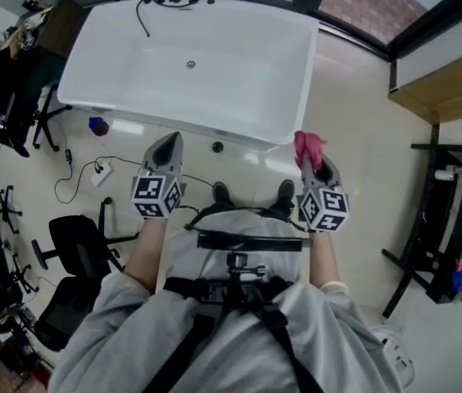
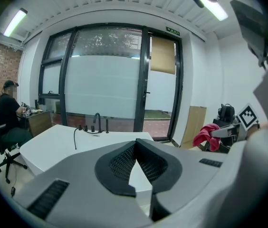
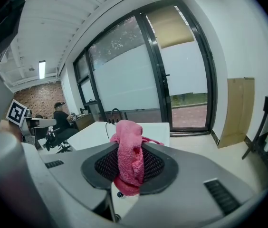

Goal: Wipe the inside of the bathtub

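Ahead, bathtub [image 1: 215,80], right tool [image 1: 319,169] clamping pink cloth [image 3: 128,151], left tool [image 1: 165,150] closed empty, chair [image 1: 79,240] beside

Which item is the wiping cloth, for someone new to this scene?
Find the white bathtub at the top of the head view. Off its near right corner is the right gripper, clamping the cloth. It is pink and bunched; the left gripper holds nothing.

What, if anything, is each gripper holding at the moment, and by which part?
The right gripper is shut on a pink cloth, pinched near its middle, with cloth bunching out above and below the jaws. The left gripper is shut and empty.
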Demonstrator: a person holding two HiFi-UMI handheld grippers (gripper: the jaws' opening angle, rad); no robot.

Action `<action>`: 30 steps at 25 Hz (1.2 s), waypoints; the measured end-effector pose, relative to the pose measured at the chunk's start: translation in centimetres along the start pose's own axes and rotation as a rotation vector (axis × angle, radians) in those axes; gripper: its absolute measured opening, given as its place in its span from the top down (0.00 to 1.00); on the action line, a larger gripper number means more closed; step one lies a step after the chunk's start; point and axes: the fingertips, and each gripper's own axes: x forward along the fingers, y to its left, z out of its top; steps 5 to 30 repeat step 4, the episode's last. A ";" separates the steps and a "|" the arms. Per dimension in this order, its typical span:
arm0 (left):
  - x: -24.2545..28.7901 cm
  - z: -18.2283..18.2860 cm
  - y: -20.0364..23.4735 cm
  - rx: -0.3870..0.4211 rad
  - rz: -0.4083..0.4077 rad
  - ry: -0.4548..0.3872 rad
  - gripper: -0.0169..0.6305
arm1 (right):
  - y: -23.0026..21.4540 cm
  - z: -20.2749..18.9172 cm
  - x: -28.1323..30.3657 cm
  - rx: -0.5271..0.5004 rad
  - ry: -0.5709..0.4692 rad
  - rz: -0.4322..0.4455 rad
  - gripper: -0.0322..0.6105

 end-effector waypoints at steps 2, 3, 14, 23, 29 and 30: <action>-0.1 -0.1 0.1 -0.003 0.001 0.002 0.97 | 0.1 0.0 0.2 0.000 0.001 0.003 0.81; -0.1 -0.1 0.2 -0.004 0.001 0.003 0.97 | 0.1 0.1 0.3 -0.002 0.002 0.005 0.81; -0.1 -0.2 0.2 -0.006 0.002 0.004 0.97 | 0.2 0.1 0.3 -0.003 0.003 0.006 0.81; -0.1 -0.2 0.2 -0.006 0.002 0.004 0.97 | 0.2 0.1 0.3 -0.003 0.003 0.006 0.81; -0.1 -0.2 0.2 -0.006 0.002 0.004 0.97 | 0.2 0.1 0.3 -0.003 0.003 0.006 0.81; -0.1 -0.2 0.2 -0.006 0.002 0.004 0.97 | 0.2 0.1 0.3 -0.003 0.003 0.006 0.81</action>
